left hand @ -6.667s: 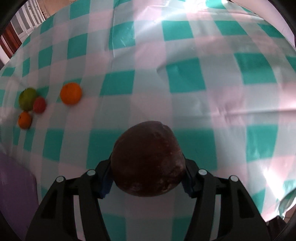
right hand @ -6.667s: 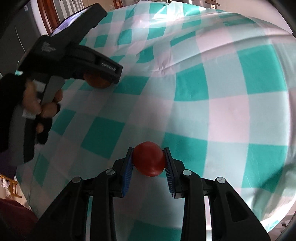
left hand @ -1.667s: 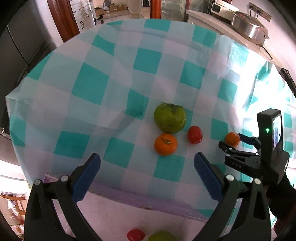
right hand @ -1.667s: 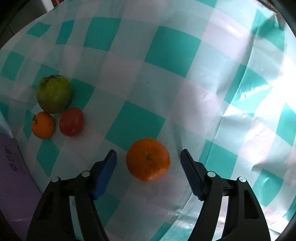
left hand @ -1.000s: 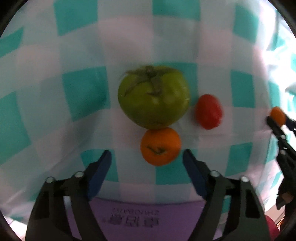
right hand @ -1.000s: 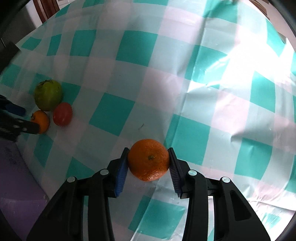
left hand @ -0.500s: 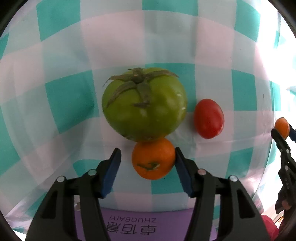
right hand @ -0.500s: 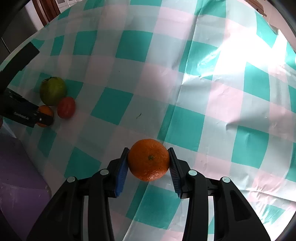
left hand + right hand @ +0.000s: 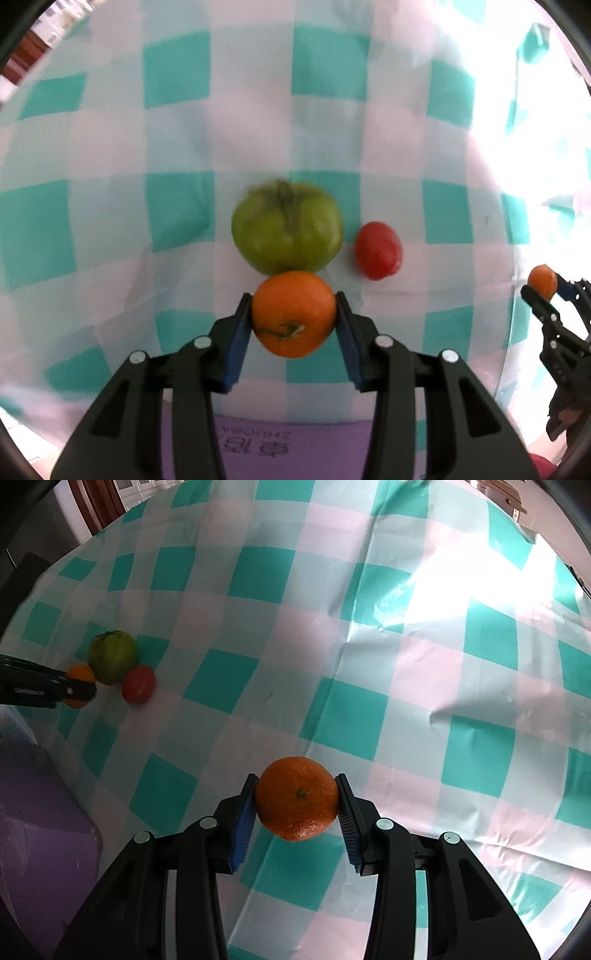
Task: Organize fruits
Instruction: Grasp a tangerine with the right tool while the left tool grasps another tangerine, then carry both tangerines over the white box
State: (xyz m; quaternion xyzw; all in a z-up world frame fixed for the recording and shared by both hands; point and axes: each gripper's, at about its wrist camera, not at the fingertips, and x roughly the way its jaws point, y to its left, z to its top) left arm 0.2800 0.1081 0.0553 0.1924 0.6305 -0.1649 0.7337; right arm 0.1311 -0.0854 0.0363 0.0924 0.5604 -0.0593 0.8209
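Left gripper (image 9: 294,319), lower middle of its frame, is closing its jaws on a small orange (image 9: 294,313) sitting right between the pads. Right gripper (image 9: 297,801) is clamped on a bigger orange (image 9: 296,798), lower centre too.

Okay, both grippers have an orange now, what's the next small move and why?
Probably lift the left gripper straight up. Its jaws are closing, pads already on the small orange, which sits right against the green tomato; a sideways pull could roll that. The right gripper holds the larger orange.
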